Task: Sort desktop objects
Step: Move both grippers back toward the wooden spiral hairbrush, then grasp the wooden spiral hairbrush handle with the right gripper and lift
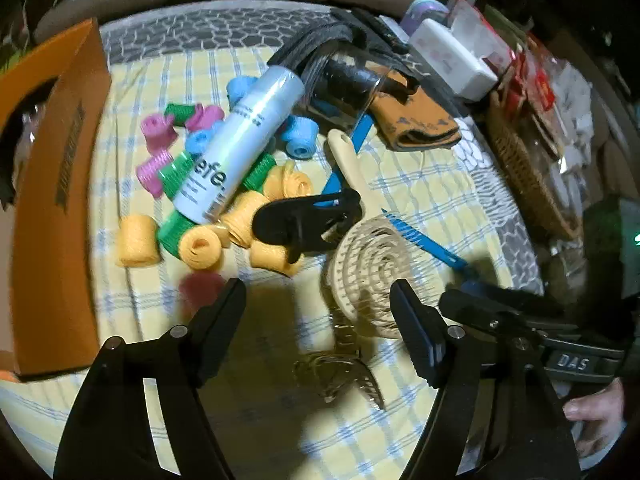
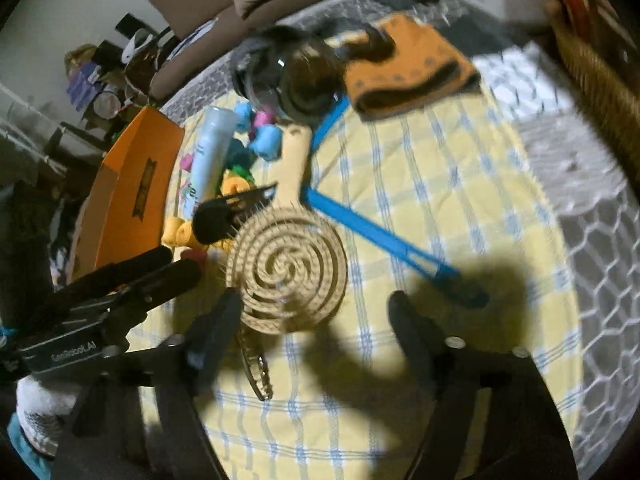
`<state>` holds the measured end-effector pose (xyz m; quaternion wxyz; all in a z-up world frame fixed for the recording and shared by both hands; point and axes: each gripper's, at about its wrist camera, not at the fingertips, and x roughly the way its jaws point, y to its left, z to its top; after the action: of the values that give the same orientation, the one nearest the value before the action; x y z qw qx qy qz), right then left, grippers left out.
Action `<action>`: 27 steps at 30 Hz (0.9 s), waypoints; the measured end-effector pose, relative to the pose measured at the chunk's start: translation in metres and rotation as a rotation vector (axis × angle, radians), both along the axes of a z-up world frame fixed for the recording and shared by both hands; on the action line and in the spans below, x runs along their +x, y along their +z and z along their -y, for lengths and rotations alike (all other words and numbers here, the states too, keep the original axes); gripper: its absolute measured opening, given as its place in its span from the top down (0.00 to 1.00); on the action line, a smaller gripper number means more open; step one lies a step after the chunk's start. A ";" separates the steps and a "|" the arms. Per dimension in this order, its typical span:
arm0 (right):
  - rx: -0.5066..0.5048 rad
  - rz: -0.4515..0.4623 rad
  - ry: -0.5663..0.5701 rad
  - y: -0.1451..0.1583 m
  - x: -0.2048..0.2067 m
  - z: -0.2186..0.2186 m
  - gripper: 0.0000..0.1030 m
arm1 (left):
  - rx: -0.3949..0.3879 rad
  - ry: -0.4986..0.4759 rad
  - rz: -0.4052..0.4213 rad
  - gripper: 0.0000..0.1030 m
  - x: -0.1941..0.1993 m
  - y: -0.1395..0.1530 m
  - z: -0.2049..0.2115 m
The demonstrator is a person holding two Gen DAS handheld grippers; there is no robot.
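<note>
Left wrist: left gripper is hanging wide, holding nothing, over bare yellow cloth. Rollers and spray can are crowding the orange box wall. Brown claw clip is lying between the jaws.

Right wrist: right gripper is gaping wide, holding nothing. Spiral brush is sitting just ahead; blue comb beside it, open cloth beyond.

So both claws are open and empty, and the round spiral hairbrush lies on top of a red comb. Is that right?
Nearly. The comb is blue, not red, as the right wrist view shows. Both the left claw and the right claw are open and empty, and the spiral hairbrush lies over the comb.
</note>
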<state>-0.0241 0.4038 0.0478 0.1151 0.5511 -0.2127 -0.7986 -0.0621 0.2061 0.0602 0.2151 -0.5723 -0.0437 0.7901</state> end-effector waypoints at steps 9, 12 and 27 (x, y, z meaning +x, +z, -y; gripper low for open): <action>-0.163 0.049 -0.107 -0.025 -0.003 -0.018 0.45 | 0.045 -0.010 0.059 0.45 -0.002 -0.020 -0.016; -0.194 0.057 -0.109 -0.028 -0.007 -0.017 0.49 | 0.053 -0.026 0.070 0.59 -0.002 -0.024 -0.021; -0.184 0.020 -0.052 0.004 0.002 -0.005 0.65 | 0.128 -0.030 0.022 0.63 0.008 0.016 -0.009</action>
<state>-0.0216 0.4090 0.0516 0.1424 0.5406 -0.3004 -0.7728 -0.0536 0.2148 0.0763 0.2624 -0.5664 -0.0880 0.7762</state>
